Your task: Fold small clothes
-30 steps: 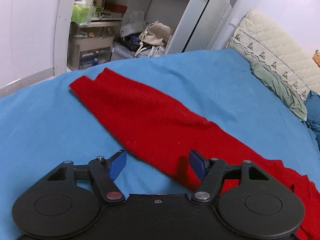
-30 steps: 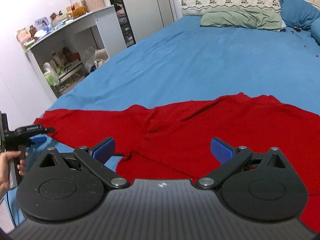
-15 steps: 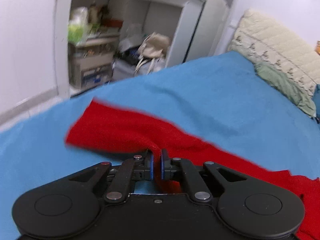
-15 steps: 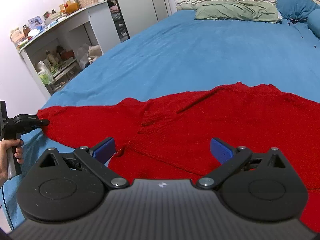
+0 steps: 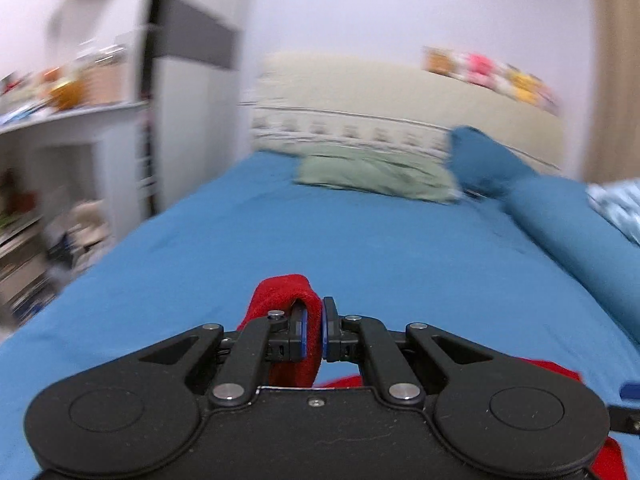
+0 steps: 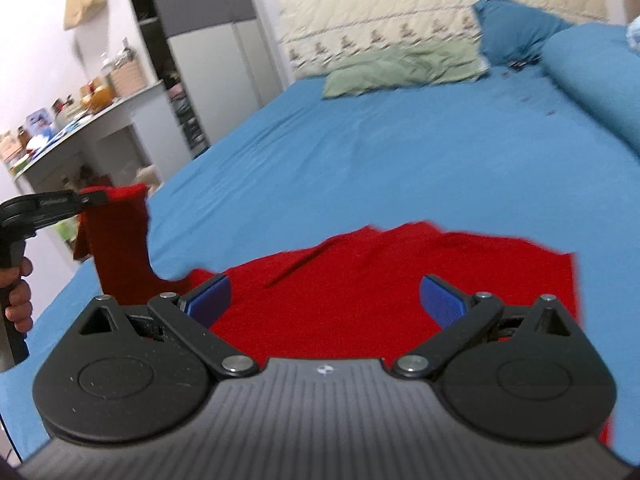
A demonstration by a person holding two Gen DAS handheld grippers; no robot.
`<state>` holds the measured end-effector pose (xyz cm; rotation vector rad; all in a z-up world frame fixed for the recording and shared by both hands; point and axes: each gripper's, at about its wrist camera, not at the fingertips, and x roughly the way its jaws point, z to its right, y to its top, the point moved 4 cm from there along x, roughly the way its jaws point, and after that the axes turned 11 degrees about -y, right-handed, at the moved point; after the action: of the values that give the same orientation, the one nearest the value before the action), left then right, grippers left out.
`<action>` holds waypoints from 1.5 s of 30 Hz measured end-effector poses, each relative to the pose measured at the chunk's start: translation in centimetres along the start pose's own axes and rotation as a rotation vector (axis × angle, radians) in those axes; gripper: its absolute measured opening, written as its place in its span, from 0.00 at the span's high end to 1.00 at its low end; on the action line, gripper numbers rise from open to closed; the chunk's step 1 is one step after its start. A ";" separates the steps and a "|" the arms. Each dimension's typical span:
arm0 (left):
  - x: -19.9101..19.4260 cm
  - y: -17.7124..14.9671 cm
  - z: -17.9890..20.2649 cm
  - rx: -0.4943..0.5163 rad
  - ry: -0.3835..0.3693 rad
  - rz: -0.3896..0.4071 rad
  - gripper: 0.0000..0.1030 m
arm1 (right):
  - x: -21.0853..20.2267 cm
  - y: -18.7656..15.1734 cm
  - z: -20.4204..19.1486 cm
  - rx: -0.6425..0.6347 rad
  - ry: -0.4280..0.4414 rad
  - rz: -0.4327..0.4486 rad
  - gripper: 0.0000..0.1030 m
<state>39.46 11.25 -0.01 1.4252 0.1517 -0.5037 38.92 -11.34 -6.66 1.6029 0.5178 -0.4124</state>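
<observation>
The left gripper (image 5: pixel 314 330) is clamped on a sleeve end of the red garment (image 6: pixel 384 292), which is lifted clear of the blue bed (image 6: pixel 360 160) and hangs from the pads in the right wrist view. The right gripper (image 6: pixel 326 296) is held wide open above the garment's body, nothing being pinched between its pads. The rest of the garment is spread flat on the bed. Its near edge is hidden behind both gripper bodies, and the shelves (image 5: pixel 60 120) at the left are blurred.
</observation>
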 end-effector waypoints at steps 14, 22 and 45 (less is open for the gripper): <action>12.9 -15.4 18.0 0.139 -0.180 -0.363 0.94 | -1.2 -5.1 13.4 -0.015 -0.191 -0.064 0.00; 11.7 -14.3 17.4 0.188 -0.199 -0.362 0.59 | -1.0 -5.5 14.5 0.025 -0.183 -0.069 0.00; 4.0 -17.3 -0.6 0.049 0.035 -0.311 0.13 | 10.1 -7.9 -4.8 -0.797 -0.062 -0.088 0.21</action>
<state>35.84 9.77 -17.34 1.4663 0.3953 -0.7415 42.73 -5.27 -18.30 0.8008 0.6079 -0.2667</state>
